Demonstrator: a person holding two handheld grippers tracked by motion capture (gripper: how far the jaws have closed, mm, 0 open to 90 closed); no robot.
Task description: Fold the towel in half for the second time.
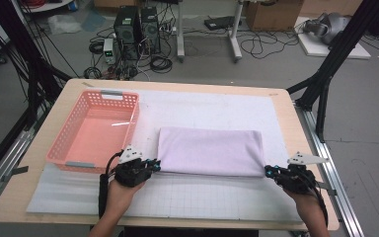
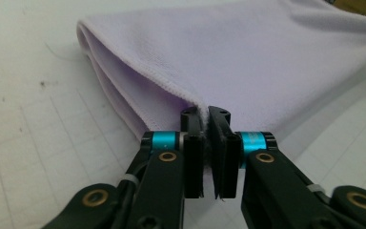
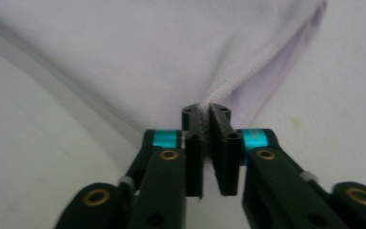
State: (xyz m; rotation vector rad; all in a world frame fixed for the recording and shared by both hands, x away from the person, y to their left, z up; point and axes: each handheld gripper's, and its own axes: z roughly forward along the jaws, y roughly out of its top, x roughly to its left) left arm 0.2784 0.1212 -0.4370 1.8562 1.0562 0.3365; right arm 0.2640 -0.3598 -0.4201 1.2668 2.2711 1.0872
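A lilac cloth (image 1: 210, 150), folded into a wide rectangle, lies on the white gridded mat (image 1: 202, 197) in the middle of the table. My left gripper (image 1: 154, 165) is shut on the cloth's near left corner; the left gripper view has the hem of the cloth (image 2: 248, 57) pinched between the black jaws of that gripper (image 2: 206, 114). My right gripper (image 1: 270, 171) is shut on the near right corner, and in the right gripper view the stitched edge of the cloth (image 3: 138, 52) runs into the closed jaws of that gripper (image 3: 206, 110). A hand holds each gripper.
A pink plastic basket (image 1: 59, 148) with nothing in it stands on the mat just left of the cloth, close to my left gripper. The table's front edge (image 1: 168, 224) is near the forearms. Black frame posts, computers and cables stand on the floor beyond the table.
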